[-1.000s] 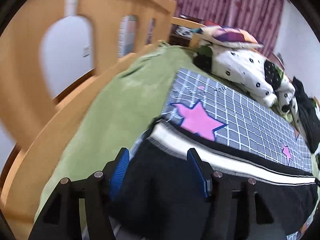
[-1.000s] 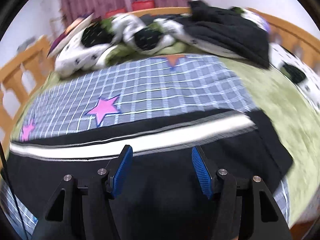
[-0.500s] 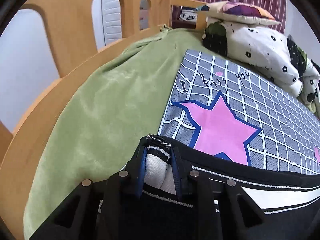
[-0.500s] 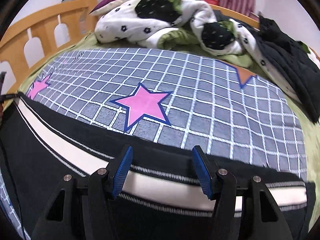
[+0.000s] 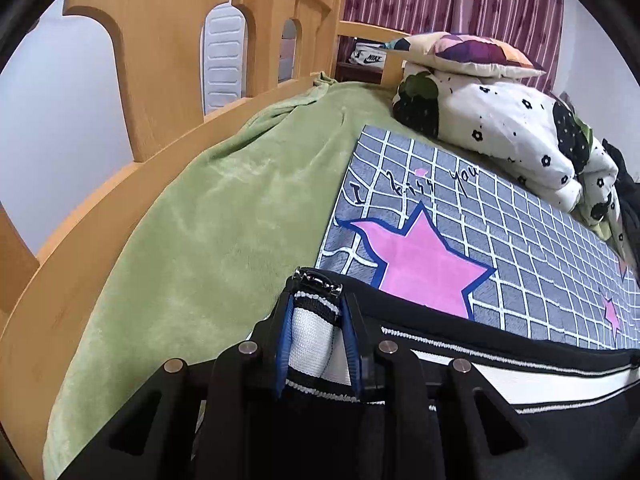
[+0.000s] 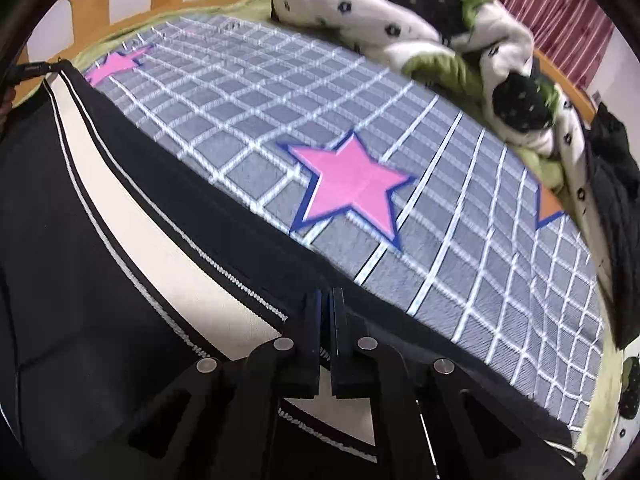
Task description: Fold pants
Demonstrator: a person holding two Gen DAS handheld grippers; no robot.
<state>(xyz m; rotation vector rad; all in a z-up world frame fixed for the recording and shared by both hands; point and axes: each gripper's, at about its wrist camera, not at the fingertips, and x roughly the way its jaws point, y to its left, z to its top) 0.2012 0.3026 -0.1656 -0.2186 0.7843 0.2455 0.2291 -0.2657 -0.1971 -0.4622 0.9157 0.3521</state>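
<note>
Black pants (image 5: 500, 412) with a white side stripe lie across the near edge of the bed on a grey checked blanket with pink stars (image 5: 472, 216). My left gripper (image 5: 316, 312) is shut on the pants' end, with the bunched white stripe between its blue pads. In the right wrist view the pants (image 6: 120, 240) stretch away to the left. My right gripper (image 6: 325, 300) is shut on the pants' far black edge, jaws nearly touching.
A green fleece blanket (image 5: 208, 224) covers the mattress. A wooden bed rail (image 5: 160, 80) runs along the left. A rumpled white flowered quilt (image 5: 500, 128) and a pillow (image 5: 464, 50) lie at the head. Dark clothes (image 6: 612, 208) lie at the right.
Both grippers were open over the pants a second ago. The left shut on the pants' end first. The right has now shut on the far edge.
</note>
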